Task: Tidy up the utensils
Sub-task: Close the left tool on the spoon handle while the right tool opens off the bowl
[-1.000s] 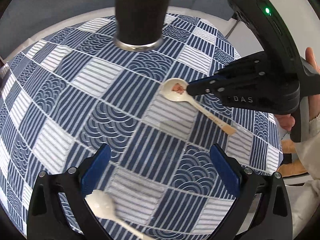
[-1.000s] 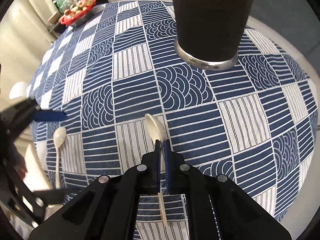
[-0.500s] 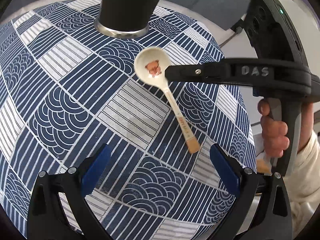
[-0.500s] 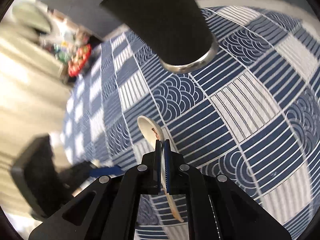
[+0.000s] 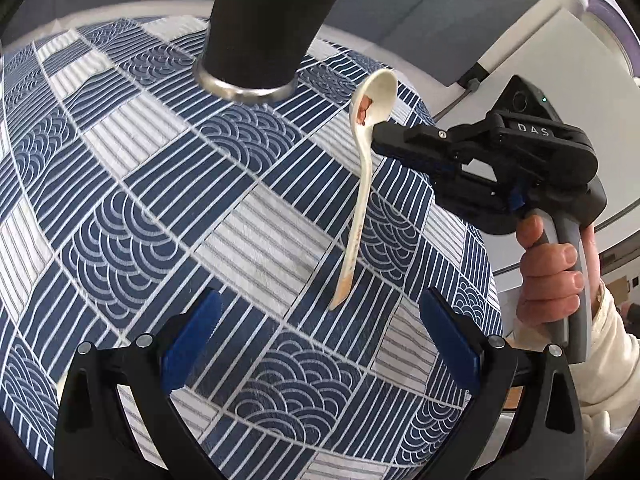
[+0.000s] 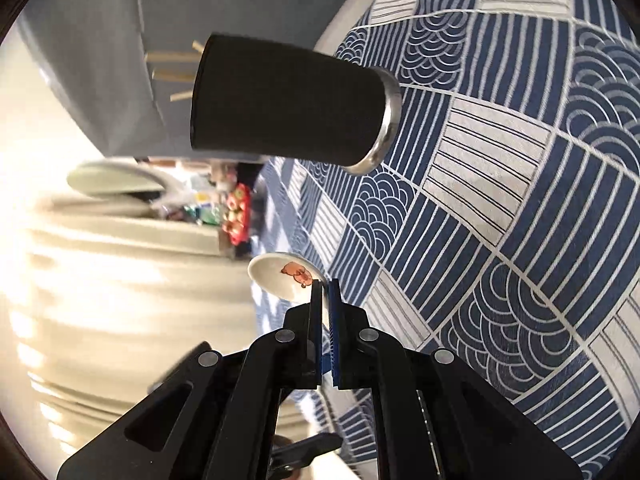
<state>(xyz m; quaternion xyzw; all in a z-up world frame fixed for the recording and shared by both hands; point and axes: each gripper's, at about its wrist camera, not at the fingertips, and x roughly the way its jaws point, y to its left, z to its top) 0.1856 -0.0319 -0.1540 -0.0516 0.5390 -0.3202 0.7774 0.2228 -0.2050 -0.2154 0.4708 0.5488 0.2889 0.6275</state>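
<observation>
My right gripper (image 5: 376,136) is shut on a white ceramic spoon (image 5: 362,184) with a bear picture in its bowl, gripped just below the bowl. It holds the spoon in the air, bowl up and handle hanging down, to the right of the black utensil holder (image 5: 268,20). In the right wrist view the gripper (image 6: 325,292) is rolled sideways, with the spoon's bowl (image 6: 284,278) ahead of the fingertips and the holder (image 6: 288,108) above it, sticks poking from its mouth. My left gripper (image 5: 320,332) is open and empty, low over the cloth.
The table wears a blue and white patchwork cloth (image 5: 140,208). Its far and right edges lie close behind the holder. A red tray of fruit (image 6: 236,220) stands far off at the table's other end. White furniture stands beyond the right edge.
My right gripper lifted the spoon off the cloth, rolled sideways and swung the spoon upright, bowl up, closer to the holder. My left gripper shifted view but stayed open.
</observation>
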